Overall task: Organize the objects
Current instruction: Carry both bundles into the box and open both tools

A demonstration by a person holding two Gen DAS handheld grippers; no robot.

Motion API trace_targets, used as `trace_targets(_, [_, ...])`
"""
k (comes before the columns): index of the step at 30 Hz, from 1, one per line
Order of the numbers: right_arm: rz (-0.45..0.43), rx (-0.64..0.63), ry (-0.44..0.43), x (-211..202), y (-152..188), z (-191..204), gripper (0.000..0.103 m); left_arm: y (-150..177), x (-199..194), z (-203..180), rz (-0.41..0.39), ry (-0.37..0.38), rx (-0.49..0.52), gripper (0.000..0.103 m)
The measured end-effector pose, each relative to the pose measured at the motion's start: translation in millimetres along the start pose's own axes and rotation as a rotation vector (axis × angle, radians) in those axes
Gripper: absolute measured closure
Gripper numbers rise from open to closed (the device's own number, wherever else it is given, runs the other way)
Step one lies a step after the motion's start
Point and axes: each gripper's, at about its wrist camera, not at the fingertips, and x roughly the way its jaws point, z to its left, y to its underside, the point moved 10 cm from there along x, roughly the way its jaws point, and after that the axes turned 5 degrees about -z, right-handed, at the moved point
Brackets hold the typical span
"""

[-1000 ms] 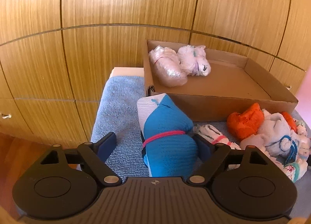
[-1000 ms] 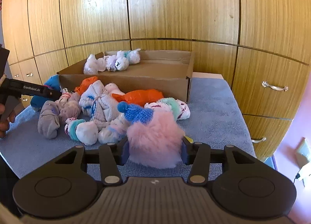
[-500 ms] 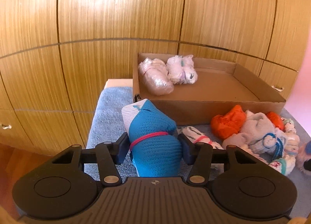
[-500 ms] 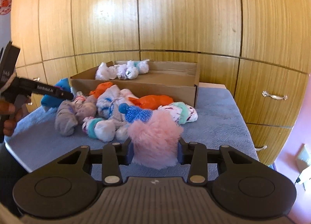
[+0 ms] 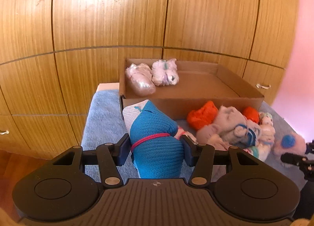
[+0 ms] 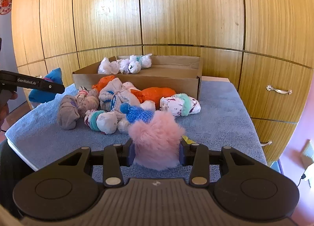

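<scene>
Meanwhile, left gripper [image 5: 155, 148] clamps the soft blue sock bundle [image 5: 155, 139] mid-body; right gripper [image 6: 157, 152] squeezes the light, compressible pink fluffy bundle [image 6: 156, 139]

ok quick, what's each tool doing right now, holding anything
Left tool: jaws just closed, shut on the blue sock bundle.
Right tool: jaws just closed, shut on the pink fluffy bundle.

Wooden cabinet doors [image 6: 176, 10] with metal handles [image 6: 278, 89] behind.
</scene>
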Motion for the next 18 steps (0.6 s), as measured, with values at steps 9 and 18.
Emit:
trace_targets(9, [-0.040,-0.053,-0.002,-14.0,-44.8,-4.7,0.065,-43.7,-13.2,-9.6,-0.013,0.032,0.056,0.043])
trace_targets(18, [-0.116,-0.023,-0.093,-12.0,-150.2,1.2,0.065,-125.7,1.5,-27.2,-0.031,0.056,0.164,0.043])
